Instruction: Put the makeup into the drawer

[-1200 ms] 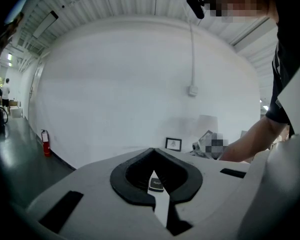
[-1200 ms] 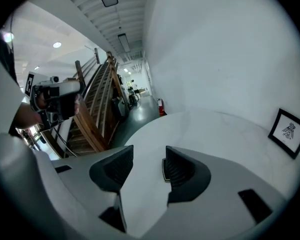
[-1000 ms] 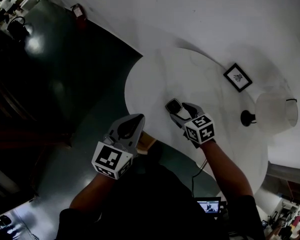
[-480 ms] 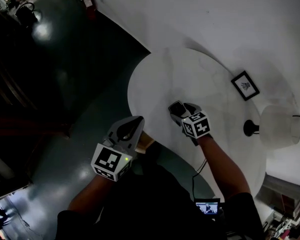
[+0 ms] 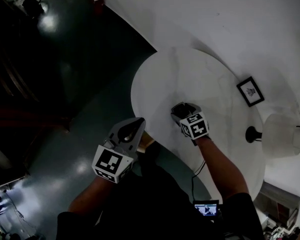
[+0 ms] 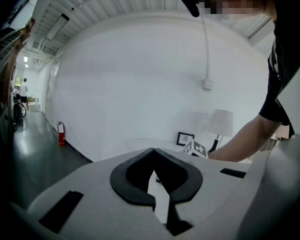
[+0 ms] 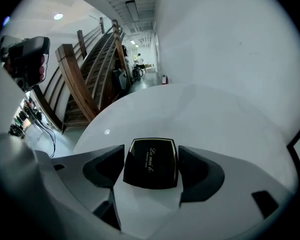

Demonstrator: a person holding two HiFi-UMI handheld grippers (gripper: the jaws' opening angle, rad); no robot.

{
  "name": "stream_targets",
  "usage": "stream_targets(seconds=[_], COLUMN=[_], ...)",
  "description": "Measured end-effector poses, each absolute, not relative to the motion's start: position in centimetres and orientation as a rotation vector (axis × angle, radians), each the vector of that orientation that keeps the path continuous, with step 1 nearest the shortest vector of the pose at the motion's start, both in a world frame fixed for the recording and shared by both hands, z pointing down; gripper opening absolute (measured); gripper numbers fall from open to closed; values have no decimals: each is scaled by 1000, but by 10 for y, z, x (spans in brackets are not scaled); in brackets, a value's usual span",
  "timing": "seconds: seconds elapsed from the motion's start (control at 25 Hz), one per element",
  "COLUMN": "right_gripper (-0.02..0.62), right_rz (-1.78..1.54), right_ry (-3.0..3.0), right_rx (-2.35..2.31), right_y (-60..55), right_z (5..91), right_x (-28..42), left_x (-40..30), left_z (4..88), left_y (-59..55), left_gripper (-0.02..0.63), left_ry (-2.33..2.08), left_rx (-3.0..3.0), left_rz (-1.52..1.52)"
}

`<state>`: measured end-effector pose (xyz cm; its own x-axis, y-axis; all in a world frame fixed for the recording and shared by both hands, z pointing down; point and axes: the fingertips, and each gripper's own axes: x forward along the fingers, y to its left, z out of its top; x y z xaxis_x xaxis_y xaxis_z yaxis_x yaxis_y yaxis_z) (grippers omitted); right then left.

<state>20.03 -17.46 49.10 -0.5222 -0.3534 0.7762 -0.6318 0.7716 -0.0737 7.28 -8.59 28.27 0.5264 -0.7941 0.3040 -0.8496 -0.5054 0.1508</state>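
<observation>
Right tongs released, jaws just opened wide; compact flat on bench between them. Left tongs clenched, empty, at 7 o'clock. Risk: nudge on withdrawal skids glossy compact toward bench edge; drawer unseen.

Your R gripper sits low over the round white tabletop, jaws just been opening w/ the small black square compact btwn them; your L gripper hangs off the table's edge, above the dark glossy floor; black-framed picture & white-shaded lamp stand on the table beyond your R arm.
</observation>
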Motion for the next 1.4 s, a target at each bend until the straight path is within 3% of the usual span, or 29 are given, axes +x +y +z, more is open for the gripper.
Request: stream_targets(seconds=[0.84,1.4], right_gripper=[282,282], right_rz=[548,493], right_ry=[-2116,-2176], right_rx=[861,982], right_y=[-157,-95], right_z=[477,429], right_x=[185,105], left_x=[4,-70], left_z=[277,273], left_y=[-59,-9], left_gripper=[9,9], left_ry=[-1329,-1235], left_rx=[2506,2582], left_rz=[252,226])
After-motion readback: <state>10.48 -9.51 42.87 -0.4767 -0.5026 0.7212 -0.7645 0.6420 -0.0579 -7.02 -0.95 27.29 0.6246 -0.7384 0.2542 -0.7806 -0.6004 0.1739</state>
